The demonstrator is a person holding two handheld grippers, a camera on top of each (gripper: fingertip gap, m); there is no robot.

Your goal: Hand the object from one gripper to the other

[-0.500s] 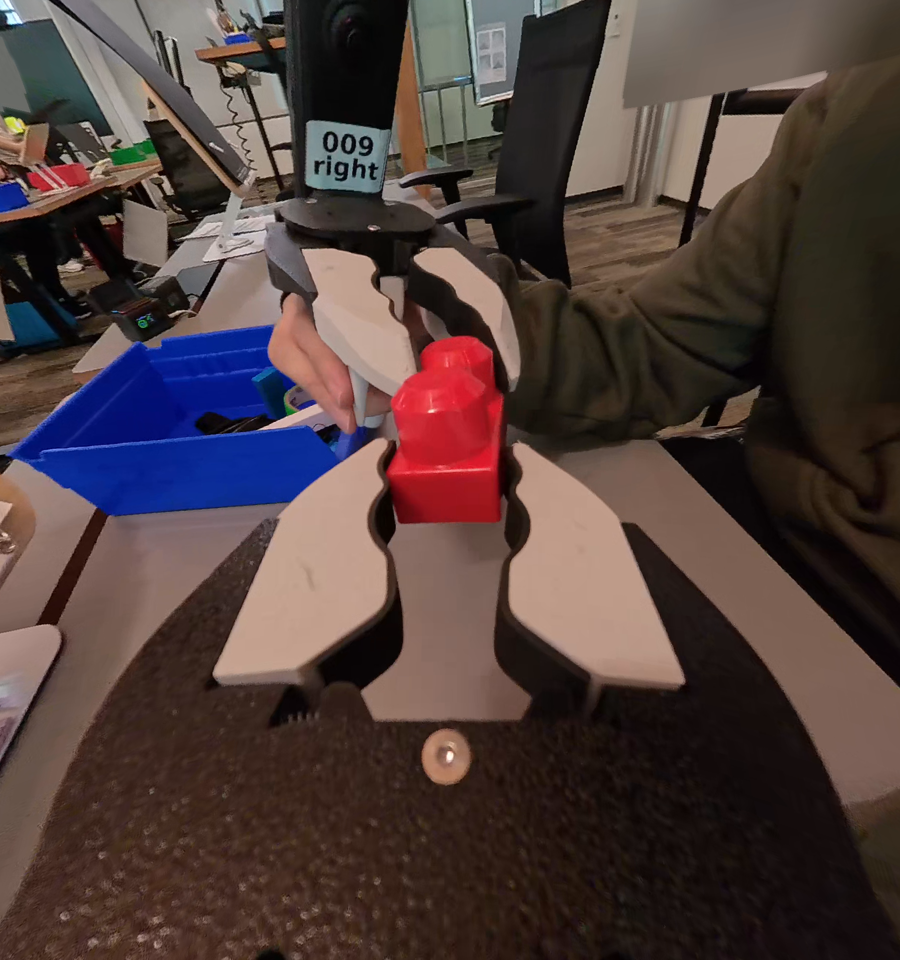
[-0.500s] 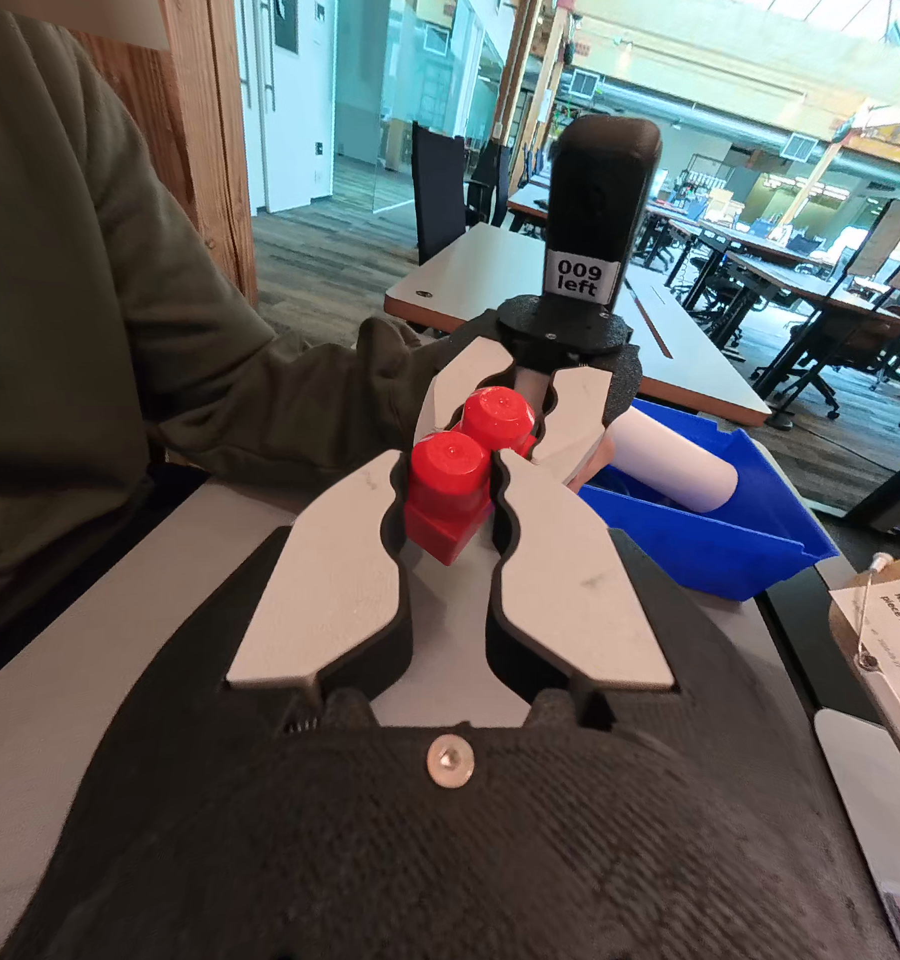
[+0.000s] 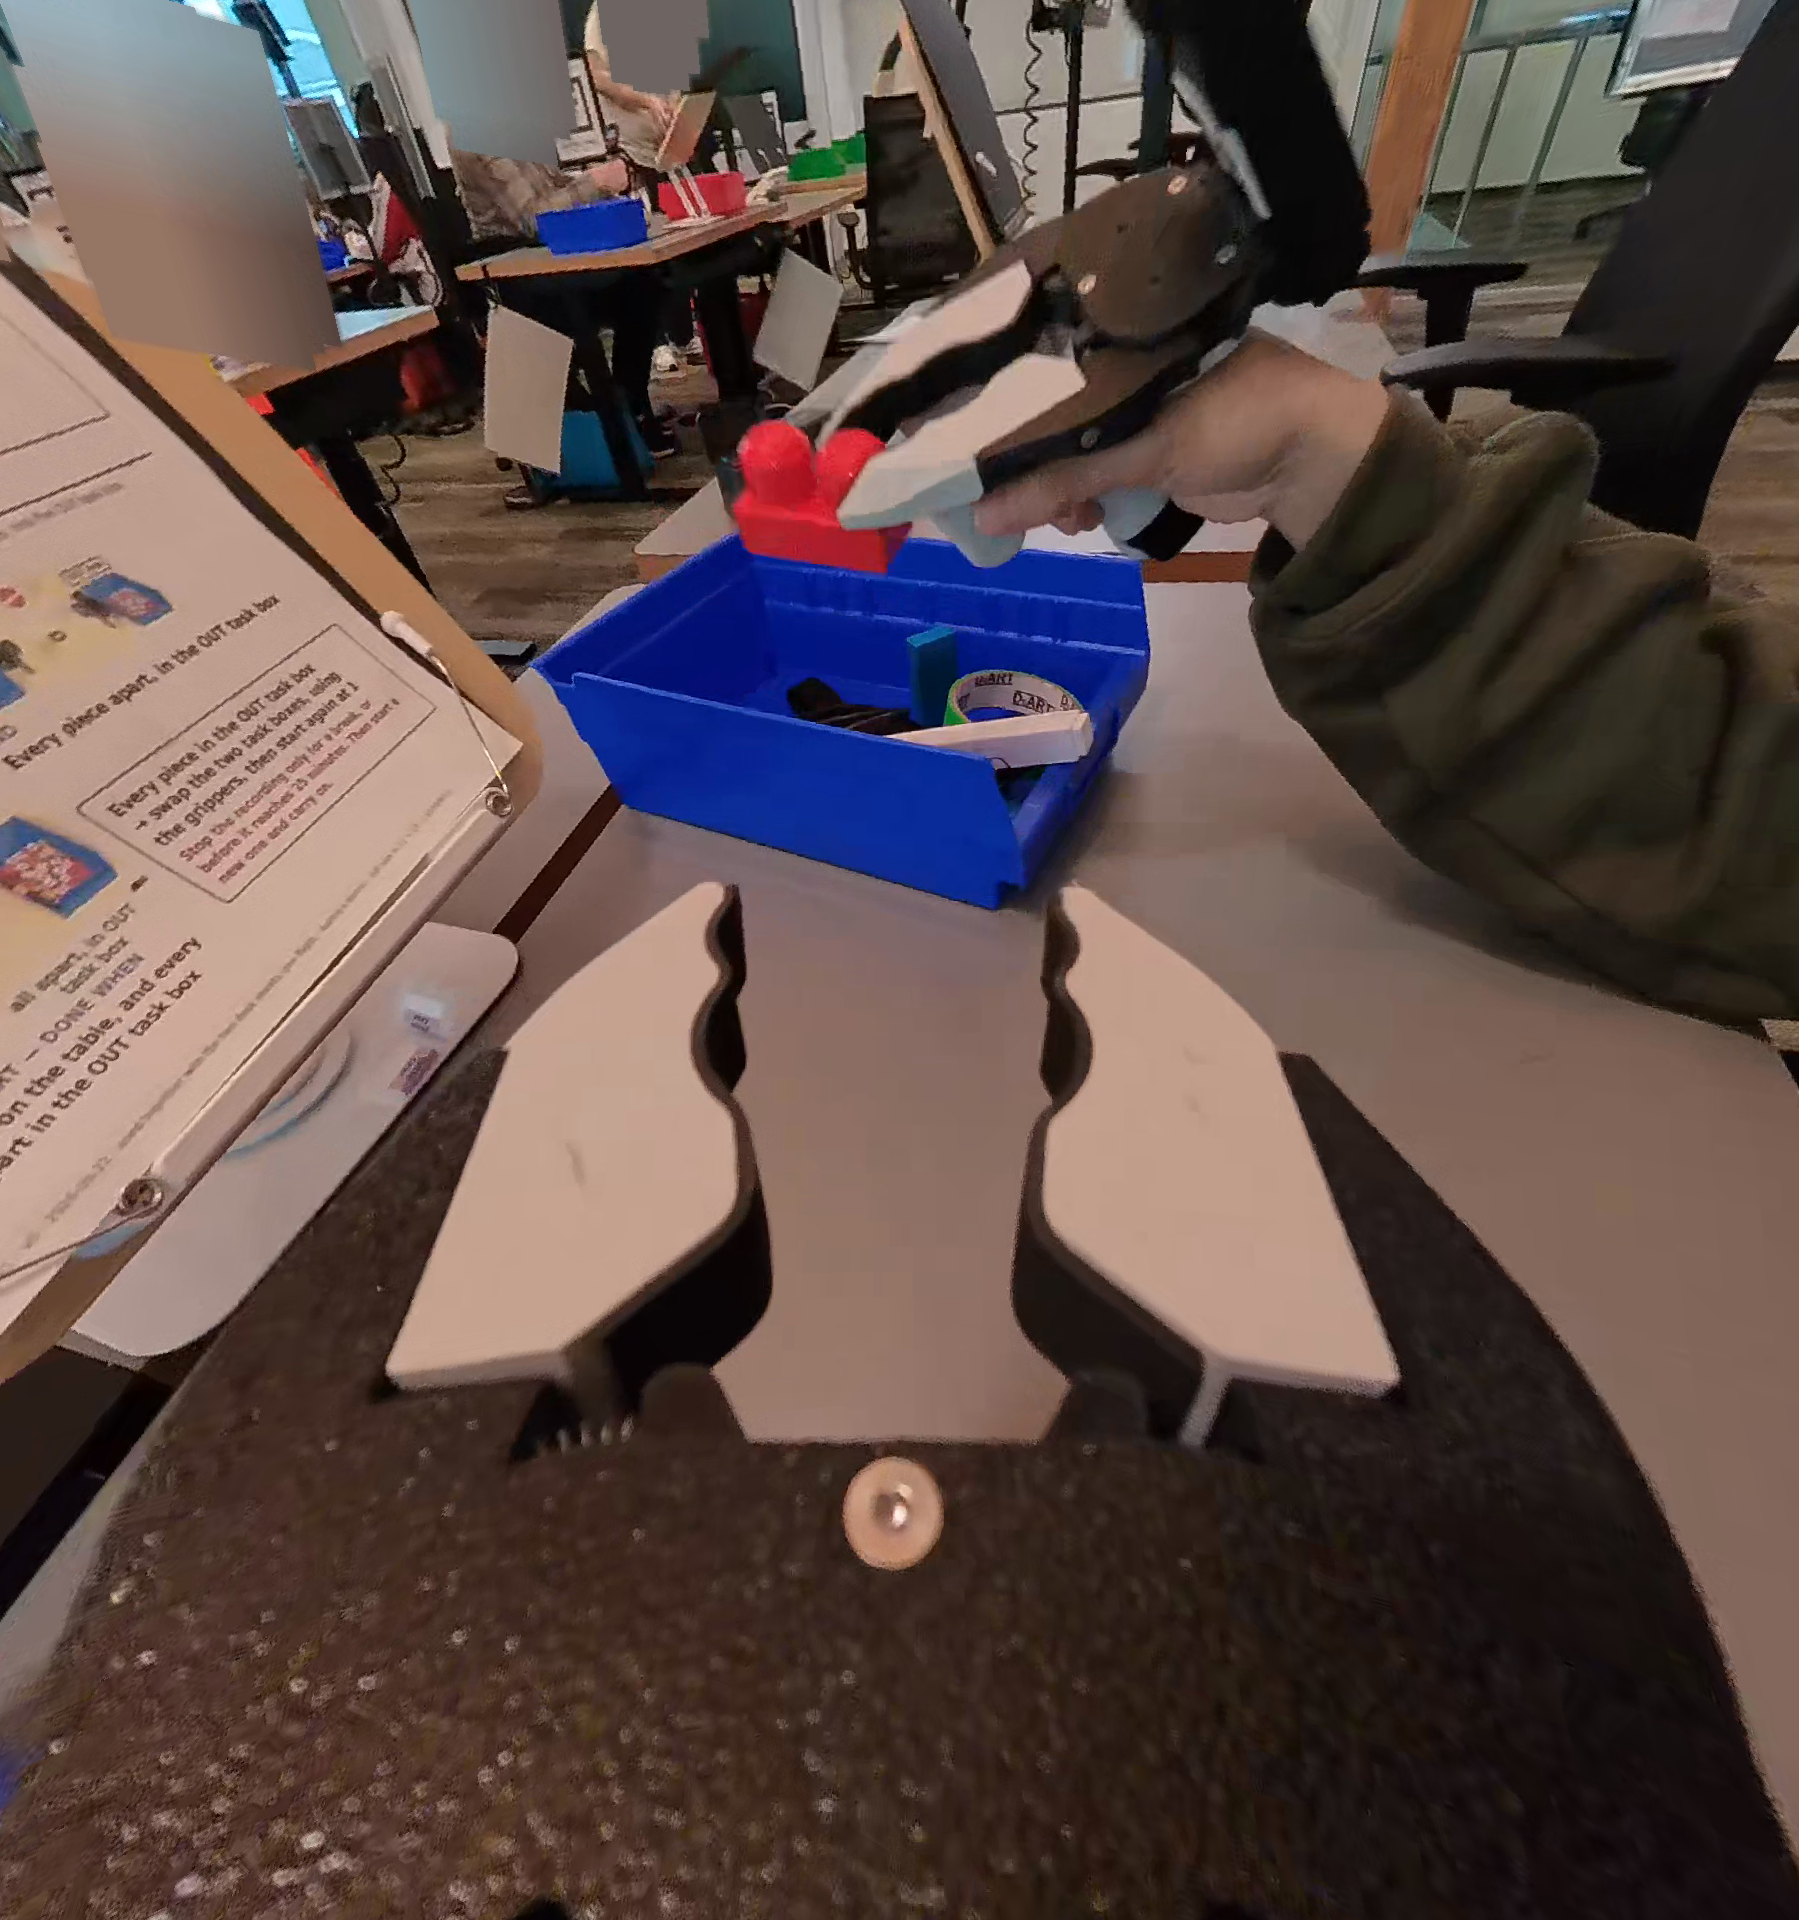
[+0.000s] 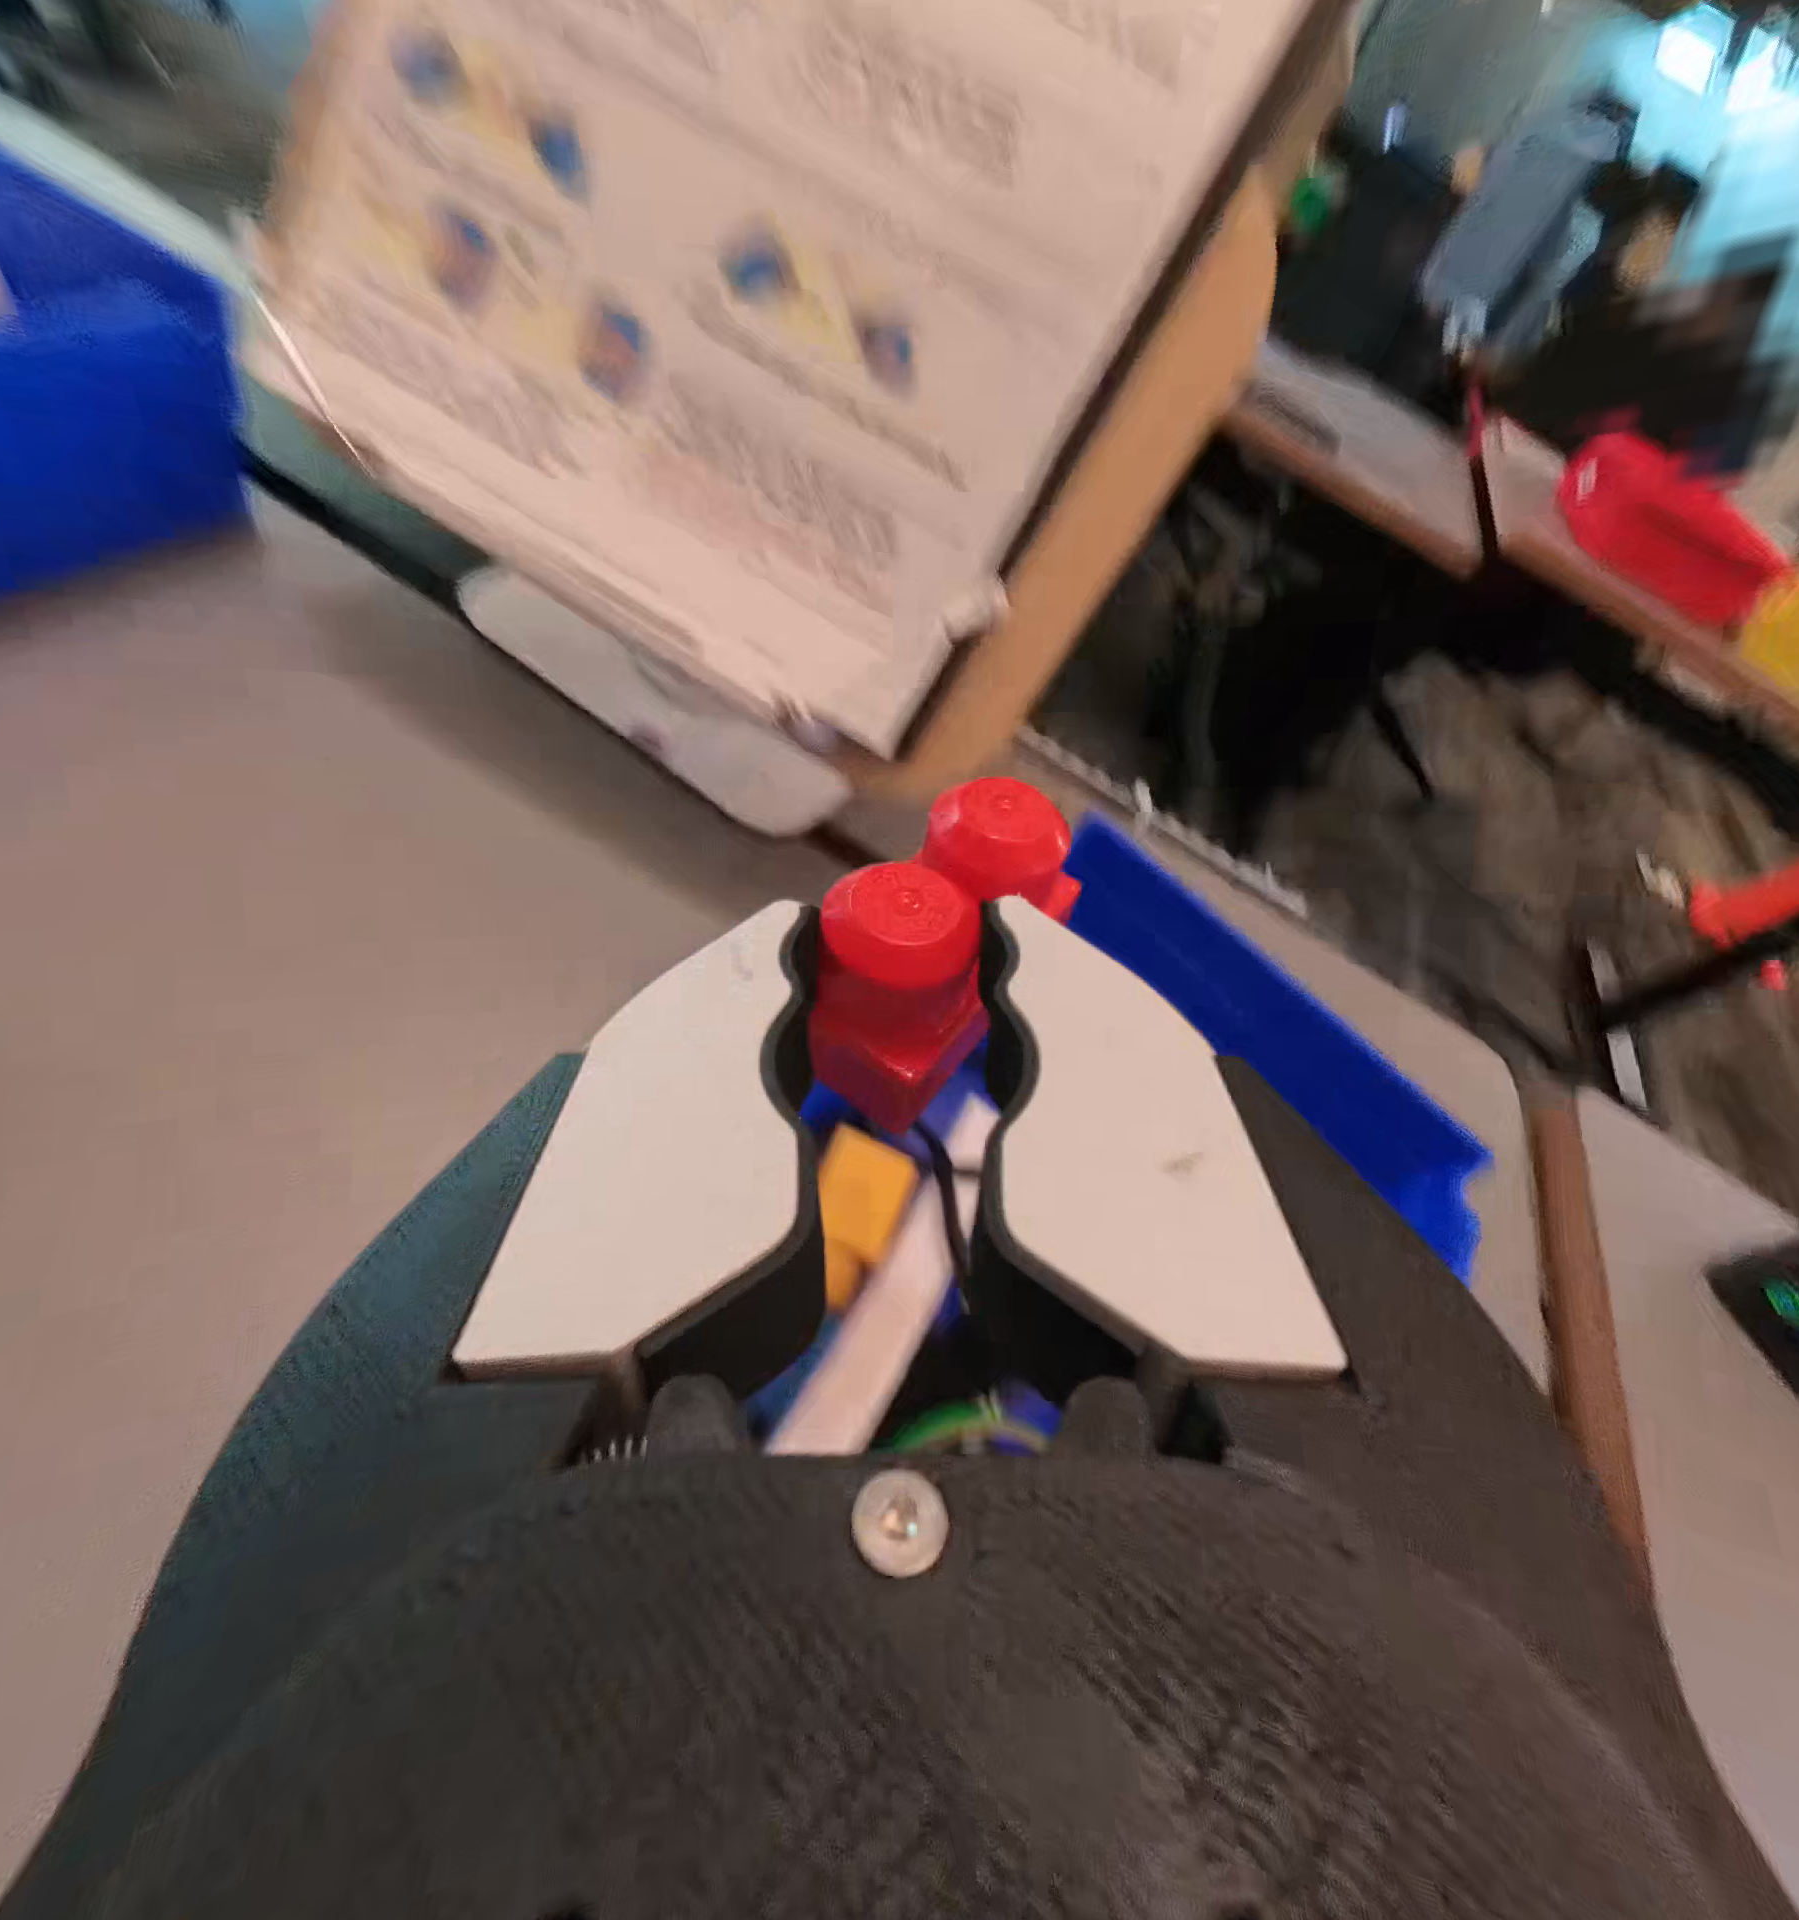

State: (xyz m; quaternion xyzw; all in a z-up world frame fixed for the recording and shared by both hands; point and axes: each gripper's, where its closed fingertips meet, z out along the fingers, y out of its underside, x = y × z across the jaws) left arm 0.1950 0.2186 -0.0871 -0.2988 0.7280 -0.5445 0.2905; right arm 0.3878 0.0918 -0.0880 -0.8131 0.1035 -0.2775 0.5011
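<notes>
Right gripper (image 4: 900,987) clamped on the red two-stud building block (image 4: 900,987), fingers pressed against both sides of the near stud; the far stud sticks out past the fingertips. In the left wrist view this same gripper (image 3: 864,457) holds the block (image 3: 807,499) in the air above the back rim of the blue bin (image 3: 833,800), a hand (image 3: 1217,457) in an olive sleeve (image 3: 1560,707) behind it.

Left gripper (image 3: 890,935) with fingers spread apart and nothing between them, low over the grey table (image 3: 1290,935), near the bin's front wall.

Bin contents: a green tape roll (image 3: 1014,696), a white flat strip (image 3: 999,736), an upright blue piece (image 3: 931,675), something black (cannot make out what). An orange block (image 4: 859,1195) shows between the right fingers, probably lying in the bin below, though the view is smeared.

Instruction sheet on a clipboard stand (image 3: 147,748) at the left of the table, beside the bin.
</notes>
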